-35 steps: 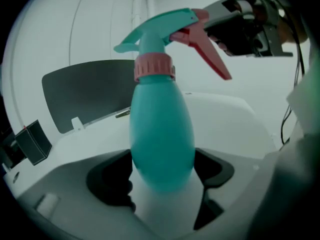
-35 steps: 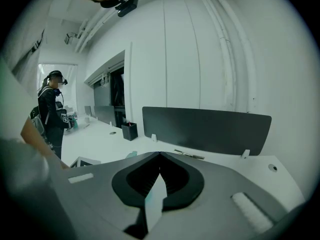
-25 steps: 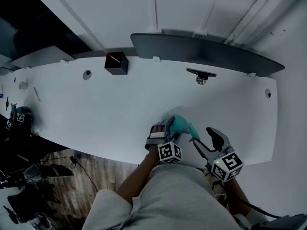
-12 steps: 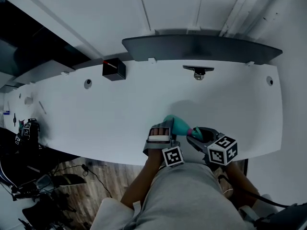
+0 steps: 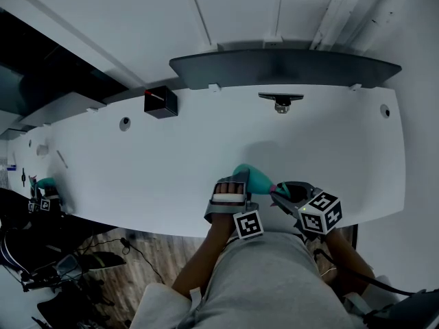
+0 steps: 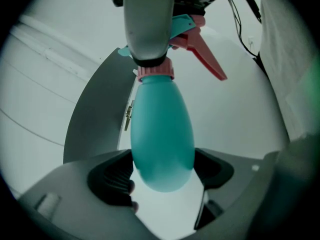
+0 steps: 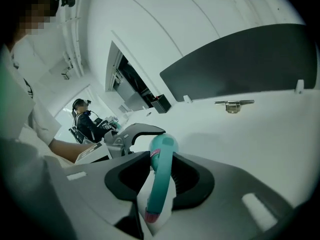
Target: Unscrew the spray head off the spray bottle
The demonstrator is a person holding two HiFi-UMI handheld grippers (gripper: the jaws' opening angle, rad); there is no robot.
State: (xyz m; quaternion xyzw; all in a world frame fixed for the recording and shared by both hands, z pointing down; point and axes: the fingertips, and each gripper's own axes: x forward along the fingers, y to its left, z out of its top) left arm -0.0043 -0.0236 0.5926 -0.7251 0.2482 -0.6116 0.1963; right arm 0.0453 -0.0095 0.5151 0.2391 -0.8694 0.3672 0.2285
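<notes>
Looking down from the head view, I see a white table point(image 5: 171, 156) with both grippers close together at its near edge. My left gripper point(image 5: 236, 180) is clamped on the teal spray bottle point(image 5: 255, 179), which is held above the table with its neck pointing towards the right gripper. In the left gripper view, the dark pads point(image 6: 112, 176) press on both sides of the bottle's rounded lower body. A pink collar point(image 6: 155, 73) rings the neck and a pink trigger point(image 6: 207, 61) sticks out beyond it.

My right gripper point(image 5: 285, 192) is closing its jaws around the spray head point(image 7: 162, 154). In the right gripper view, the teal head sits between the pads with both touching its sides.

Farther back on the table are a black box point(image 5: 160, 102) and a small metal bracket point(image 5: 280, 101). A dark grey curved panel point(image 5: 288, 67) runs along the far edge.
</notes>
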